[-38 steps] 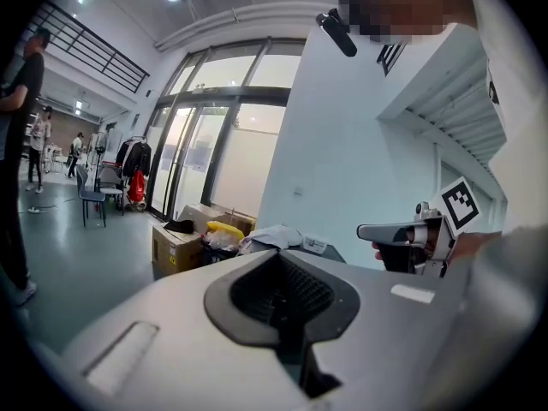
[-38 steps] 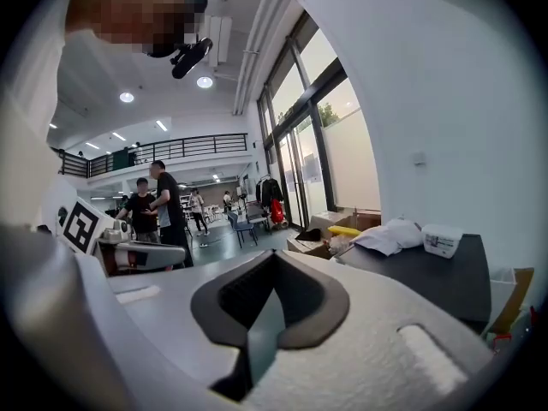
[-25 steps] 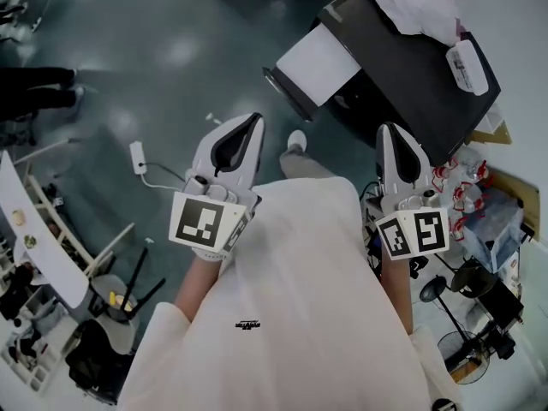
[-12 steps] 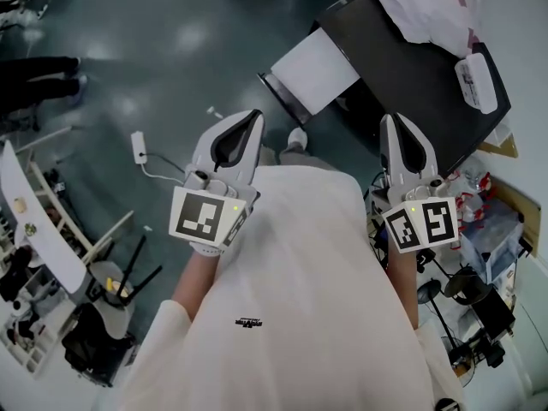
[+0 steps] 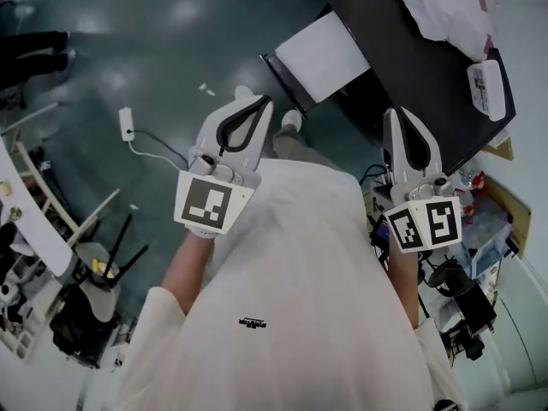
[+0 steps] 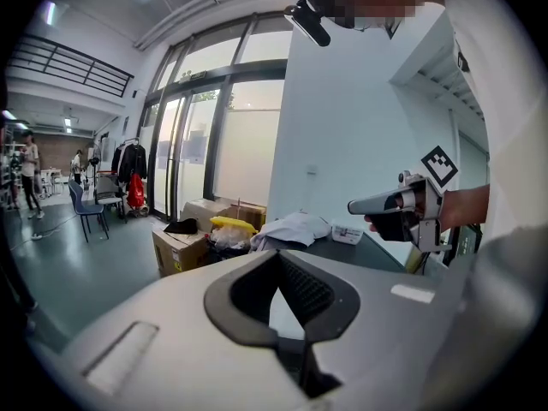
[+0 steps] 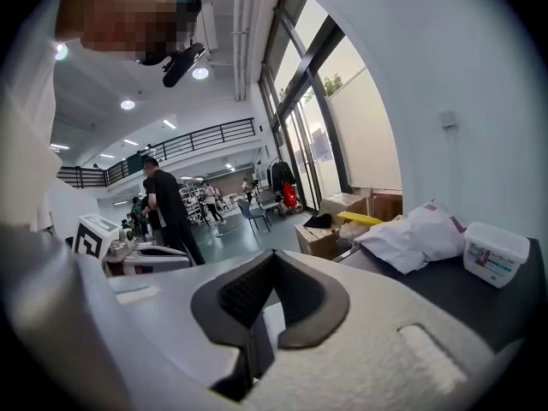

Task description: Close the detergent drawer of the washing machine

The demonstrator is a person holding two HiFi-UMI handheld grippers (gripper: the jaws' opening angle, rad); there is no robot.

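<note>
No washing machine or detergent drawer shows in any view. In the head view my left gripper (image 5: 254, 102) is held out in front of the person's white shirt, over the grey-green floor; its jaws meet at the tips with nothing between them. My right gripper (image 5: 400, 112) is level with it at the near edge of a black table (image 5: 402, 75), jaws likewise together and empty. The left gripper view looks over its own shut jaws (image 6: 276, 257) at the right gripper (image 6: 377, 204). The right gripper view (image 7: 272, 255) looks toward the table.
On the black table lie a white sheet (image 5: 321, 54), a white cloth (image 5: 445, 2) and a small white tub (image 5: 486, 88). A power strip (image 5: 126, 124) with cable lies on the floor. Cluttered stands and cables (image 5: 467, 272) crowd the right; racks and a chair (image 5: 81, 306) the left. Cardboard boxes (image 6: 184, 247) stand beyond.
The table has slid slightly up and right in the head view. Both grippers stay raised and shut; the left one has shifted a little up and right.
</note>
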